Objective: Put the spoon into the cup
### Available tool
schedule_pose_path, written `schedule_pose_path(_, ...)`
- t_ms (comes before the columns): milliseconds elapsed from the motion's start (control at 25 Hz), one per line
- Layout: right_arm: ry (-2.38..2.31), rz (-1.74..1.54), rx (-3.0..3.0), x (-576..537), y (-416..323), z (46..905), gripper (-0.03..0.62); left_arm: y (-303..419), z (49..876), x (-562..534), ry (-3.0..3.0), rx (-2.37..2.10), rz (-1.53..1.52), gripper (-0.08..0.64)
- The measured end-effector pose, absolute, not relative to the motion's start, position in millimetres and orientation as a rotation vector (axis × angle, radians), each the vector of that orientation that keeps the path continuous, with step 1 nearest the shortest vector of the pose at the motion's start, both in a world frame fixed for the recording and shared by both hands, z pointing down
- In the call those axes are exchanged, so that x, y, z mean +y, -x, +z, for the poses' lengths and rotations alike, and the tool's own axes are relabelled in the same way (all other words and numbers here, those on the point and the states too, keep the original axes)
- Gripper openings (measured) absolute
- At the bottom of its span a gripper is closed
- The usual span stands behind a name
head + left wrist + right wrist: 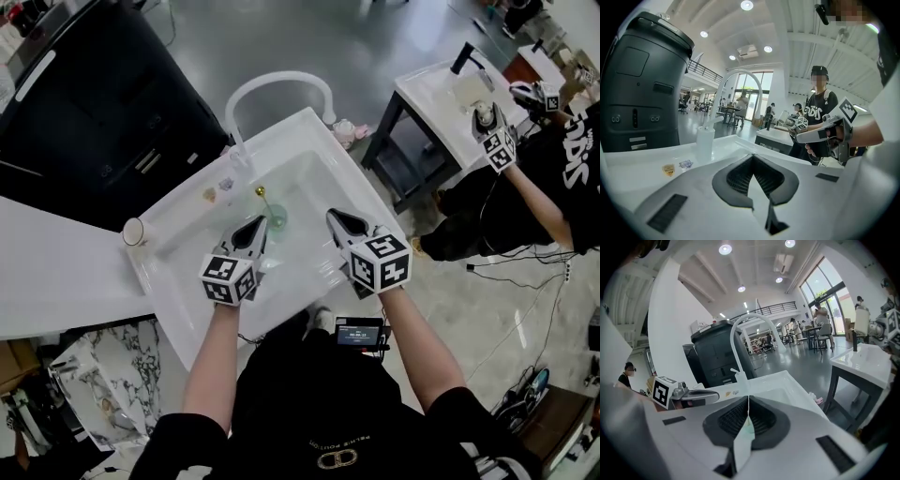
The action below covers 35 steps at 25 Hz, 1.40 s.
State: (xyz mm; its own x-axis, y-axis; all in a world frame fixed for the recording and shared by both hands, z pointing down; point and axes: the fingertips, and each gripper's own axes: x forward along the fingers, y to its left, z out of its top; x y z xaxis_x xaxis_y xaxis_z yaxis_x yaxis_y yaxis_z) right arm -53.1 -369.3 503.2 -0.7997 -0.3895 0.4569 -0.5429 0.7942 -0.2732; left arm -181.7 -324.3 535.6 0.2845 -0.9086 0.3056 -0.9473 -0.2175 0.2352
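Two tools: left tool point(257, 225) and right tool point(334, 217), each with jaws together on nothing, over the sink point(300, 127).
Cup point(276, 219): green, in the sink basin, just beside the left tool's tip.
Spoon point(261, 192): gold, leaning upright inside the cup.

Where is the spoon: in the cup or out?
In. The gold spoon stands in the green cup in the sink, its top end sticking up above the rim.

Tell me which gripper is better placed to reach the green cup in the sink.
Left, probably. The left gripper has its tip right beside the cup; the right gripper is farther off. Both are shut and empty.
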Motion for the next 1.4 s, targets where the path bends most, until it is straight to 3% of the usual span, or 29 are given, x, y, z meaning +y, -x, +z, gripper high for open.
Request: schedule_pose_path(1400, -0.793, 0.465, -2.628, -211, 10, 479, 0.066, 134, 496, -170, -2.348, -1.677, 0.201, 0.008)
